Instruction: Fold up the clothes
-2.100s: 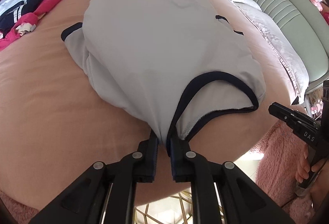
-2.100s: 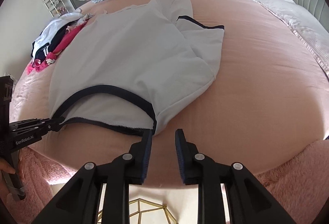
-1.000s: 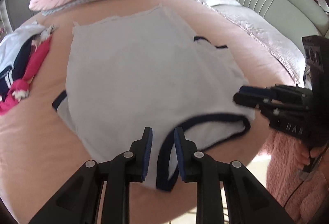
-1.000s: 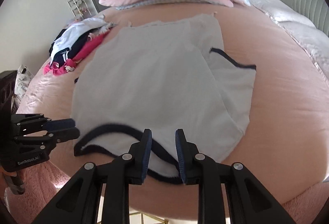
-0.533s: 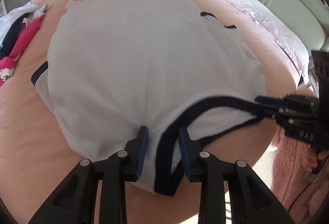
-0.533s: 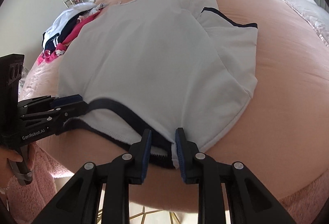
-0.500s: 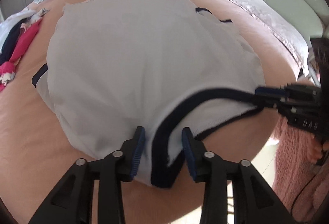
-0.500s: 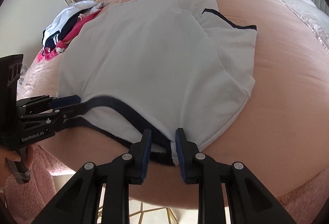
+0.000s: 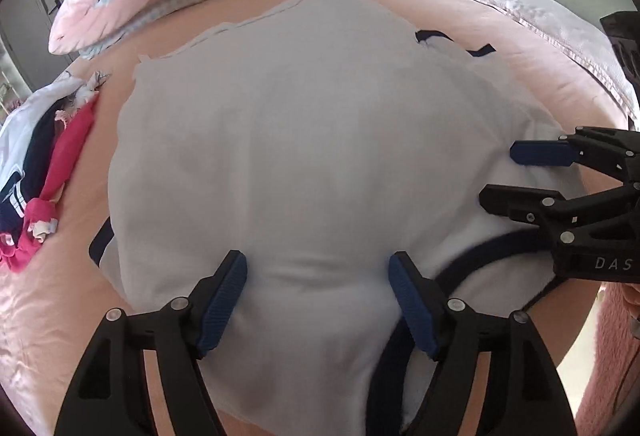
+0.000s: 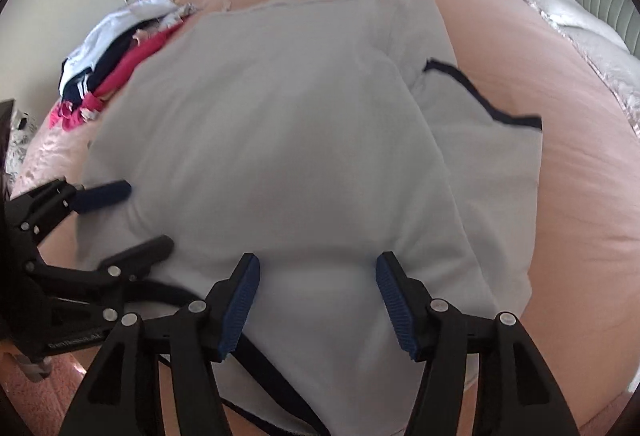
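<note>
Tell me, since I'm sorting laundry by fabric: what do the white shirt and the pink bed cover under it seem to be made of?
White shirt: looks like a thin, matte knit, probably cotton jersey; it drapes in soft, shallow folds, with darker navy trim on the sleeve edge. Pink bed cover: smooth woven sheeting with a slight sheen, likely cotton or a blend; the pictures cannot settle the fibre.

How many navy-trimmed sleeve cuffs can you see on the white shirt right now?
2 on the white navy-trimmed shirt: right sleeve cuff lies flat on the pink bedsheet; left sleeve cuff peeks from under the shirt's edge, mostly hidden.
</note>
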Available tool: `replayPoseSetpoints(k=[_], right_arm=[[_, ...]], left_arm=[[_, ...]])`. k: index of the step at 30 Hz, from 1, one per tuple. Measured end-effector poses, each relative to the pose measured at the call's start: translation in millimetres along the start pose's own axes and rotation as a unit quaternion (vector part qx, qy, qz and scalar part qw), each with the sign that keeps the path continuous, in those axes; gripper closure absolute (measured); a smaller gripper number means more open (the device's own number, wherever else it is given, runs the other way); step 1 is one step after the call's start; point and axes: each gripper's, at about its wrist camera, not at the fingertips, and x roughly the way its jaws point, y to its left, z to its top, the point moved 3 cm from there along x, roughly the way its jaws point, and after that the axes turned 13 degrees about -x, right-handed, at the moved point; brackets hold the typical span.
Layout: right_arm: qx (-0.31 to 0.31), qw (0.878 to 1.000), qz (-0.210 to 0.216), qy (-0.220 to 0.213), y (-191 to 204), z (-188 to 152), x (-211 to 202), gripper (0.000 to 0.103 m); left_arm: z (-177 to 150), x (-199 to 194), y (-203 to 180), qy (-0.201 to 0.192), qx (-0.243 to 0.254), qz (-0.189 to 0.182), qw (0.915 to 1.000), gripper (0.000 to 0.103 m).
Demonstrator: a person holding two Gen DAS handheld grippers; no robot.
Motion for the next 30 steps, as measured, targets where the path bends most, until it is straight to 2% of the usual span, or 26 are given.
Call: replayPoseSetpoints(k=[3, 5, 7, 8, 10, 11, 14, 15, 16, 18, 19, 22, 26, 27, 29, 30], right_arm=[[-0.033, 0.999, -0.028, -0.002, 12.6, -21.8, -14.6, 0.042], [-0.04, 0.999, -0.03, 0.01, 16.5, -34.9, -23.1, 0.038], [-0.036, 0.999, -0.016, 0.017, 14.1, -44.3, -34.1, 0.038], [-0.024, 1.0, -0.003, 0.01, 8.4, -46.5, -43.0, 0.038], [0.001, 1.0, 0.023, -0.004, -2.9, -50.7, -60.7, 0.038], [0.011, 1.0, 0.022, -0.009, -13.4, -48.1, -63.5, 0.038], [0.037, 0.999, -0.002, -0.019, -53.2, -32.4, -61.2, 0.039], [0.046, 0.999, -0.01, -0.022, -66.5, -27.1, -60.5, 0.043], [0.055, 0.998, -0.018, -0.026, -79.7, -21.9, -59.8, 0.06], [0.073, 0.996, -0.034, -0.033, -106.3, -11.5, -58.4, 0.069], [0.082, 0.995, -0.043, -0.036, -119.5, -6.3, -57.7, 0.069], [0.11, 0.991, -0.063, -0.043, -157.4, 7.3, -53.0, 0.069], [0.153, 0.987, -0.039, -0.029, -179.7, 3.5, -22.8, 0.067], [0.155, 0.987, -0.027, -0.031, -181.8, 4.4, -17.9, 0.064], [0.152, 0.988, 0.006, -0.042, -182.1, 8.4, -12.4, 0.047], [0.144, 0.988, 0.016, -0.048, -180.4, 11.4, -10.5, 0.044]], left_arm=[[-17.0, -8.5, 5.2, 0.017, -0.022, -0.003, 0.9996, 0.022], [-31.3, -15.1, 5.8, 0.032, -0.014, -0.007, 0.9994, 0.02], [-43.3, -23.3, 0.5, 0.047, 0.017, 0.001, 0.9988, 0.019], [-46.2, -27.7, -1.9, 0.059, 0.024, -0.009, 0.9979, 0.019], [-43.2, -38.1, -5.6, 0.07, 0.018, -0.06, 0.9955, 0.019], [-36.4, -45.5, -7.4, 0.057, 0.01, -0.086, 0.9946, 0.019], [-2.1, -62.3, -15.4, -0.009, -0.012, -0.124, 0.9921, 0.019], [11.5, -60.2, -20.0, -0.023, -0.013, -0.125, 0.9917, 0.019], [25.1, -57.4, -24.7, -0.036, -0.014, -0.126, 0.9913, 0.019], [48.1, -41.0, -37.2, -0.038, -0.005, -0.113, 0.9929, 0.019], [54.9, -33.5, -47.6, -0.032, -0.002, -0.11, 0.9934, 0.019], [63.9, -18.9, -71.4, -0.022, 0.003, -0.121, 0.9924, 0.019], [72.2, -3.7, -85.1, -0.024, 0.004, -0.123, 0.9921, 0.019], [77.0, 2.3, -89.7, -0.032, 0.003, -0.117, 0.9926, 0.019], [91.7, 8.4, -93.2, -0.049, -0.005, -0.118, 0.9918, 0.02], [101.9, 10.4, -94.9, -0.057, -0.009, -0.123, 0.9907, 0.023]])
